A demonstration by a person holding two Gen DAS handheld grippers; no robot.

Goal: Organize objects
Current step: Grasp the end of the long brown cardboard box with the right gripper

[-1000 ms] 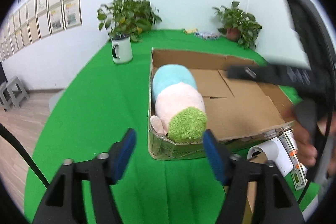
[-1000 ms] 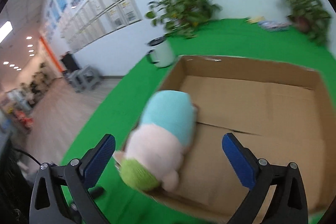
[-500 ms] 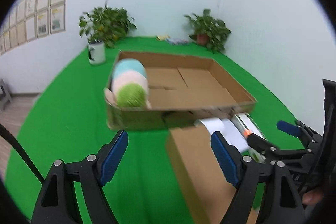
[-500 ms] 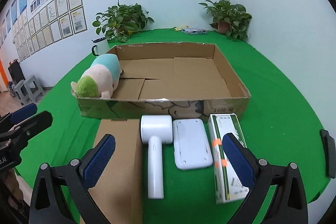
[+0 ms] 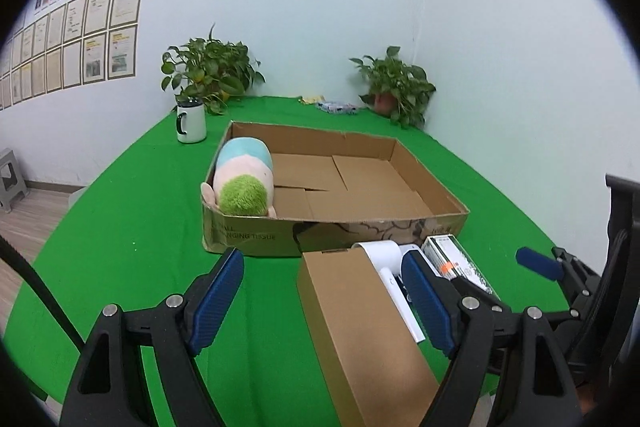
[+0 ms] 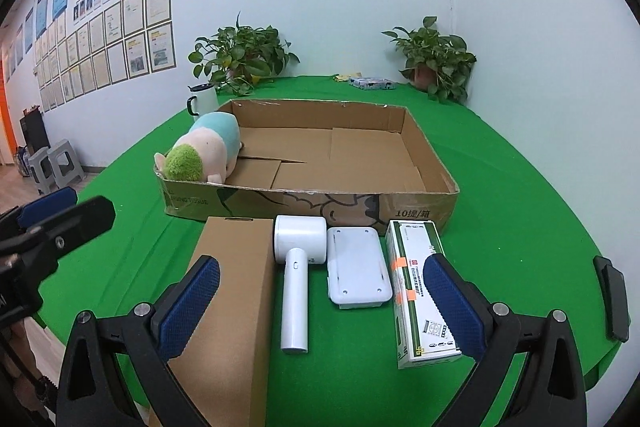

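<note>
Plush toy (image 6: 204, 157) is lodged in the left end of the cardboard tray (image 6: 434, 163); brown box (image 6: 236, 291), white handheld device (image 6: 296, 259), white case (image 6: 357, 271) and carton (image 6: 418, 291) are left outside on the table, with left gripper (image 5: 322, 303) and right gripper (image 6: 320, 307) both held apart, empty.

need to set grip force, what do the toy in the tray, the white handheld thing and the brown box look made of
Plush toy: soft fabric, likely stuffed; its green end is shaggy and fuzzy.
White handheld device: looks like smooth hard plastic with a slight sheen and moulded rounded edges.
Brown box: plain matte cardboard or kraft paperboard with sharp folded edges.
</note>
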